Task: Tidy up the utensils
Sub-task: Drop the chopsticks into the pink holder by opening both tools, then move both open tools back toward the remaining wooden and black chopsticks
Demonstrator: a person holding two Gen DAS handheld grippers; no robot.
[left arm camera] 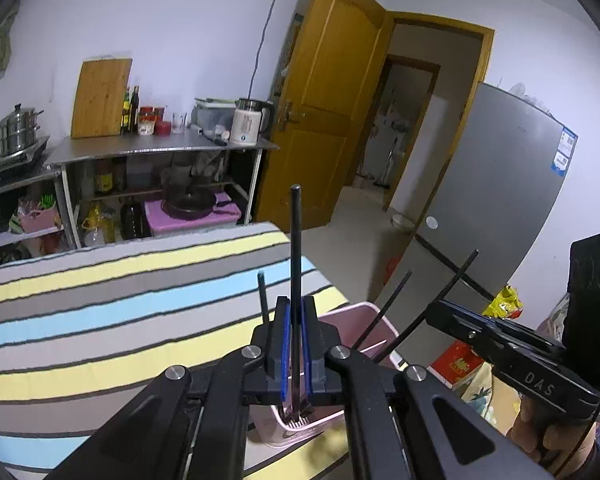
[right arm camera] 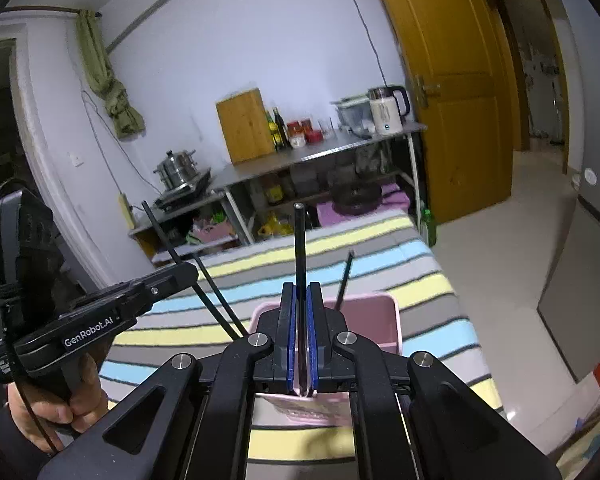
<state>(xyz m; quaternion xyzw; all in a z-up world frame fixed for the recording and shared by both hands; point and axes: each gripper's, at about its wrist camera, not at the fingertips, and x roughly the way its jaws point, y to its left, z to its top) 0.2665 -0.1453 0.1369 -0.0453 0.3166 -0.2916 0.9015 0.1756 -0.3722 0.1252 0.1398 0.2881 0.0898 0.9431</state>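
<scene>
A pink utensil holder stands on the striped tablecloth. My left gripper is shut on a black chopstick that stands upright, its lower end inside the holder. My right gripper is shut on another black chopstick, also upright over the holder. Each gripper shows in the other's view: the right one at the right, the left one at the left, each with its chopstick slanting down into the holder. More black chopsticks lean in the holder.
Behind the table a steel shelf unit carries a cutting board, bottles, jars and a kettle; a steamer pot sits on a hob. A yellow door stands ajar, a grey fridge at the right. A hand holds the left gripper.
</scene>
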